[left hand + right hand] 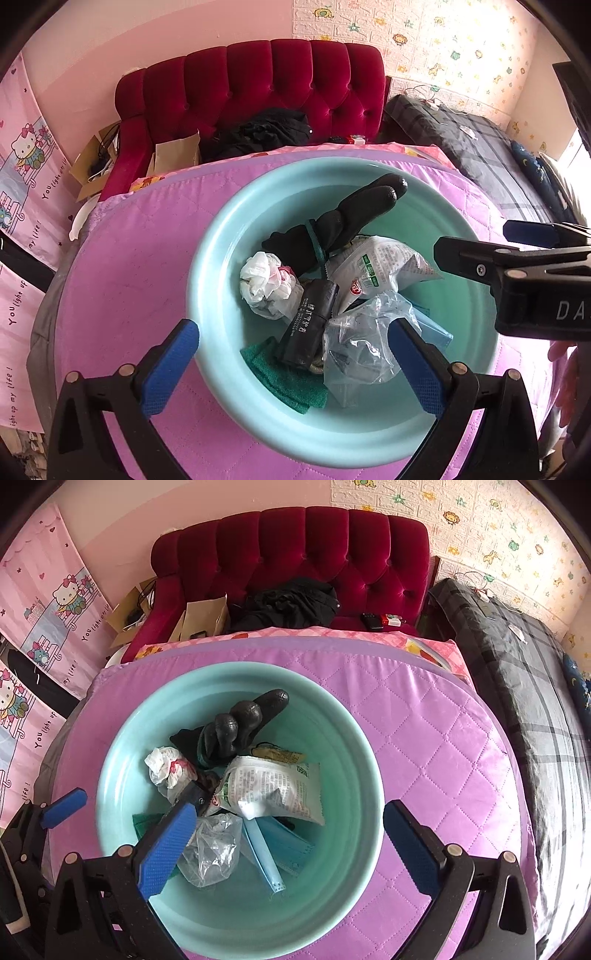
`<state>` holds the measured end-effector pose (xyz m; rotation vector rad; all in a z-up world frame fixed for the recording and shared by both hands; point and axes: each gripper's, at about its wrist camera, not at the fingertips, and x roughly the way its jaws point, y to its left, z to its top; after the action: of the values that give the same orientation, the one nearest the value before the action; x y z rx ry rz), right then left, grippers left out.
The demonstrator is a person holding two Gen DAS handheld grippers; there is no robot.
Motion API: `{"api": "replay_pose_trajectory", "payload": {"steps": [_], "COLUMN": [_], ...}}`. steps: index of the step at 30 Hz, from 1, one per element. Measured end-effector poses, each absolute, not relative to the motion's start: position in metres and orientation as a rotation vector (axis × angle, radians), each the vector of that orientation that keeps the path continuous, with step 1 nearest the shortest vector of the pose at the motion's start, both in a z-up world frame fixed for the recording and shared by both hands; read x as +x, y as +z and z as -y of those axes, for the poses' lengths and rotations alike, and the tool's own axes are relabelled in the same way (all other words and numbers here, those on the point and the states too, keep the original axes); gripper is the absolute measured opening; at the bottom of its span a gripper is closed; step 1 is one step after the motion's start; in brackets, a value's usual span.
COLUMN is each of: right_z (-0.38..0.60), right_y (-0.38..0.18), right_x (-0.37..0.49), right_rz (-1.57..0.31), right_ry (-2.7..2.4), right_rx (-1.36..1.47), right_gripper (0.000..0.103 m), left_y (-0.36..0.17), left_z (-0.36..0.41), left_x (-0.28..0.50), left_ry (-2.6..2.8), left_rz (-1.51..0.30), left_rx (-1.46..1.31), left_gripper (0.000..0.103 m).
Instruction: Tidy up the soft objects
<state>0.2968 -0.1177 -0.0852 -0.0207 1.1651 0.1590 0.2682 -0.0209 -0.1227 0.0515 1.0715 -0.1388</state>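
I see both grippers, left [291, 347] and right [290, 834], spread wide and empty above the teal basin [343, 738] at centre frame. My right finger [168, 849] hides part of the clear bag [212, 849]; the green cloth [284, 376] lies mostly buried under the pile.

In the basin [369, 760], on the surface [436, 738]: glove [236, 727] at 12 o'clock, packet [273, 790] centre, masks [273, 853] at 6, tissue [166, 771] at 9.

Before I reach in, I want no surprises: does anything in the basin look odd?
The black glove props upright against the basin wall; everything else lies in one jumbled heap. Nothing spilled outside.
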Motion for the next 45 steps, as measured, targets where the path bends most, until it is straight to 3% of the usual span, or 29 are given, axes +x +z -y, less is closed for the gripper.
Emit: {"api": "replay_pose_trajectory", "payload": {"steps": [23,45], "right_z": [0.118,0.129], "right_y": [-0.026,-0.033], "right_x": [0.208,0.136], "right_rz": [-1.108,-1.089], "right_ry": [0.16,0.159], "right_rx": [-0.055,-0.047], "right_gripper": [0.103,0.103], "left_y": [-0.072,-0.076], "left_z": [0.024,0.023], "left_x": [0.195,0.131], "left_ry": [-0.111,-0.067], "left_rz": [-1.0,-0.982], "left_rx": [0.075,0.077], "left_gripper": [0.103,0.103]}}
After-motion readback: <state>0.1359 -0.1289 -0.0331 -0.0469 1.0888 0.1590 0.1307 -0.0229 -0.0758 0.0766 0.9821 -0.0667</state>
